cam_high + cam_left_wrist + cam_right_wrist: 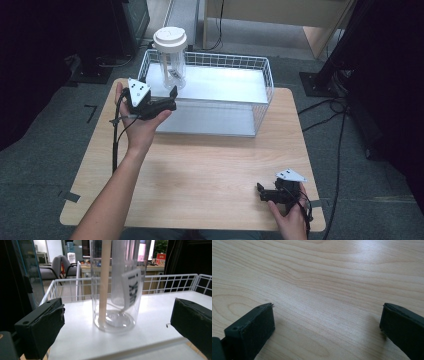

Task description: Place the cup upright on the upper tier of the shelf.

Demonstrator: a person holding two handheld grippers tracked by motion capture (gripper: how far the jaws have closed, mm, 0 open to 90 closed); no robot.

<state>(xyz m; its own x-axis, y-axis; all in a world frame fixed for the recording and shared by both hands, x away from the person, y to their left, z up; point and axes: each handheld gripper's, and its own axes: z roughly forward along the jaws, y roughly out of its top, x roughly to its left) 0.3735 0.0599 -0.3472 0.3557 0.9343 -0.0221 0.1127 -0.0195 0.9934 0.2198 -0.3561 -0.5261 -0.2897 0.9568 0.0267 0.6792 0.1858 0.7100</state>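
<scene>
Wooden desk (pixel 200 170) carrying wire basket (pixel 265 85); clear tumbler (pixel 172 60) standing upright inside, directly ahead of left gripper (pixel 167 100), fingers released. Right gripper (pixel 267 192) idling far off, released.

Your tumbler (pixel 171 57) stands in the wire basket (pixel 260 95) at the table's (pixel 200 170) twelve o'clock, toward its ten o'clock corner.

Grey carpet floor (pixel 60 115) surrounds the wooden table (pixel 200 170); grey office chairs (pixel 53 266) stand behind.
</scene>
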